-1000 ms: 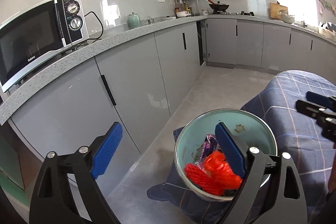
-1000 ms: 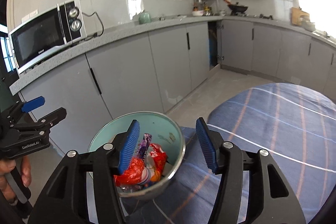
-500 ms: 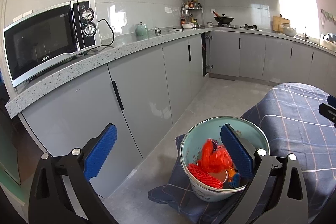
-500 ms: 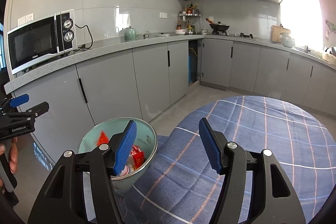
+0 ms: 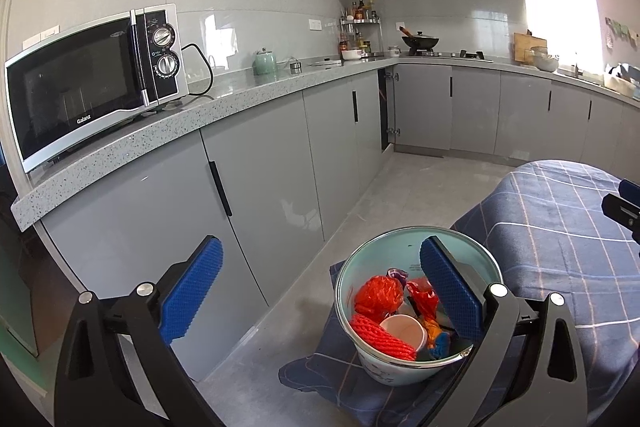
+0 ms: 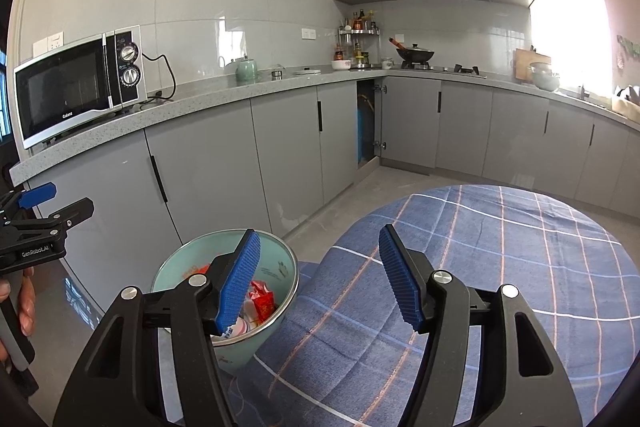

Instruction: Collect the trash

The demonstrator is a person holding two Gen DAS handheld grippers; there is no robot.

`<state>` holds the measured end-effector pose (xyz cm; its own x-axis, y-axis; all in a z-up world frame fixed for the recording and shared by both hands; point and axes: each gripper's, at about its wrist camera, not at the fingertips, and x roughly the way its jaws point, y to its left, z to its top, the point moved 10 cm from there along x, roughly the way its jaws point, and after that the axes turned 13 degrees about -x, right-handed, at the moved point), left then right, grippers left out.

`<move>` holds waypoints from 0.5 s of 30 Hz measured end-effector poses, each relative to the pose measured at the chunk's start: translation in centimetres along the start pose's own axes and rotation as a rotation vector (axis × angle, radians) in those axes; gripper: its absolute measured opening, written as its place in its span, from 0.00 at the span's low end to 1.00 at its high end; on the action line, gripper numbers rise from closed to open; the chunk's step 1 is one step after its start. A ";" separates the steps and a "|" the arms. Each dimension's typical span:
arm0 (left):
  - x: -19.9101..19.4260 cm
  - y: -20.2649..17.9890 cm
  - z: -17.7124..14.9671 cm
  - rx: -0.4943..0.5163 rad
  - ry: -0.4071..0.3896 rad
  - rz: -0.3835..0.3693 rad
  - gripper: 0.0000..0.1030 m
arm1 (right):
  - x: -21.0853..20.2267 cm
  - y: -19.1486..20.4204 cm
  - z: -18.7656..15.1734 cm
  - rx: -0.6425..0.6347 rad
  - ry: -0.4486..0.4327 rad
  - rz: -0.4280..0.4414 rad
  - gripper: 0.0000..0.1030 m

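Both hand-held grippers, left (image 5: pixel 316 291) and right (image 6: pixel 318 277), wide open, empty. Bucket (image 5: pixel 404 367) at bench (image 6: pixel 500 267) edge; nudge could tip it, spilling trash (image 5: pixel 378 293).

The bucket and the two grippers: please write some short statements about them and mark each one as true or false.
1. The bucket holds an orange net and a white cup. True.
2. The bucket stands on the kitchen floor. False: it sits on the blue checked cloth.
3. The left gripper holds nothing. True.
4. The right gripper is shut on a wrapper. False: it is open and empty.
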<state>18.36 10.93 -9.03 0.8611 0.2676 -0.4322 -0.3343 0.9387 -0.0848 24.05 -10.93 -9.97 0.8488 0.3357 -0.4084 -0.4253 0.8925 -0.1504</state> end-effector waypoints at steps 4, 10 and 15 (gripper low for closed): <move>-0.1 -0.1 0.0 0.001 0.001 -0.003 0.95 | -0.1 0.2 -0.1 -0.003 -0.001 0.002 0.60; -0.1 -0.3 -0.1 0.010 0.000 -0.011 0.95 | -0.1 0.2 -0.1 -0.003 -0.002 -0.001 0.61; -0.1 -0.7 -0.2 0.023 0.002 -0.020 0.95 | -0.2 0.3 -0.1 0.001 -0.004 -0.004 0.61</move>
<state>18.43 10.21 -9.09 0.8668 0.2487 -0.4322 -0.3082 0.9485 -0.0725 23.72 -10.76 -10.06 0.8517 0.3333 -0.4044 -0.4217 0.8940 -0.1513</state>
